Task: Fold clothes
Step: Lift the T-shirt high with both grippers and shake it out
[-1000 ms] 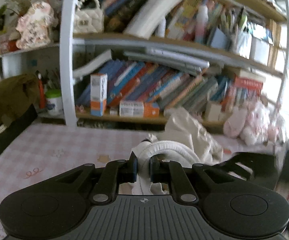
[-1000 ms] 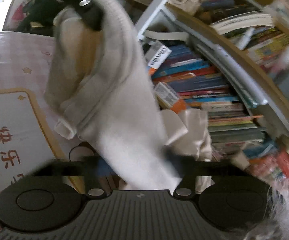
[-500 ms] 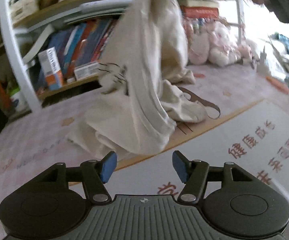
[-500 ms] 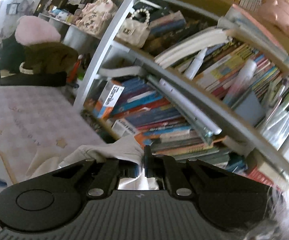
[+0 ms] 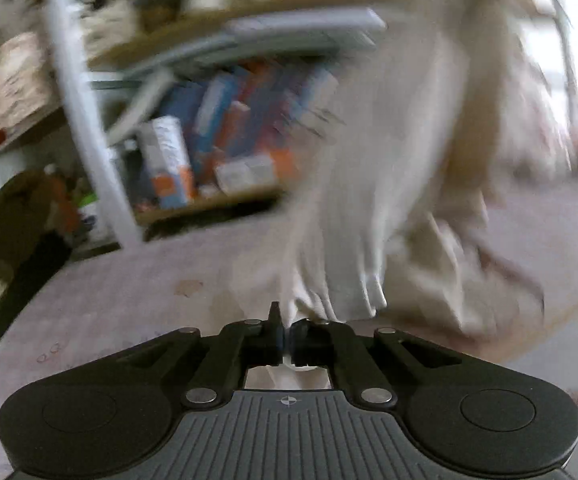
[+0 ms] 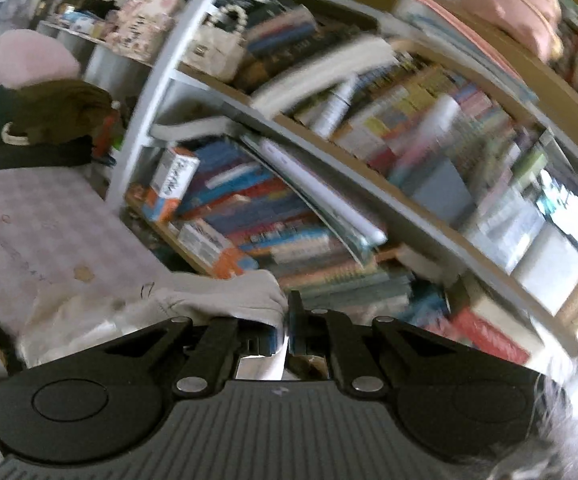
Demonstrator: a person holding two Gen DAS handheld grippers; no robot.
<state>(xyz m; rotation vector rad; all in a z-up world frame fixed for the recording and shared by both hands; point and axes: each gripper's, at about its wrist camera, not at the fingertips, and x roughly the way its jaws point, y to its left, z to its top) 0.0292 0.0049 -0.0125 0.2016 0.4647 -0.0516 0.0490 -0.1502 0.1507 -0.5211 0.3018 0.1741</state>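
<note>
A cream garment [image 5: 369, 200] hangs from the upper right of the blurred left wrist view down to the pink checked table [image 5: 109, 300]. My left gripper [image 5: 285, 332] is at its lower edge, jaws closing tight with a thin fold of the cloth pinched between them. In the right wrist view my right gripper [image 6: 287, 320] is shut on another part of the same garment [image 6: 217, 296]. That cloth bunches over the left finger and falls away to the left. The garment's full shape is hidden.
A crowded bookshelf [image 6: 329, 200] with a white post [image 5: 77, 120] stands right behind the table. At the table's left end lie a dark brown bag [image 5: 9, 220] and a pink soft thing [image 6: 33, 56]. The checked tablecloth [image 6: 29, 220] shows bare at left.
The left gripper, open half a second ago in front of the hanging garment, has dropped and closed on its lower edge. The right gripper has risen with the cloth still in it.
</note>
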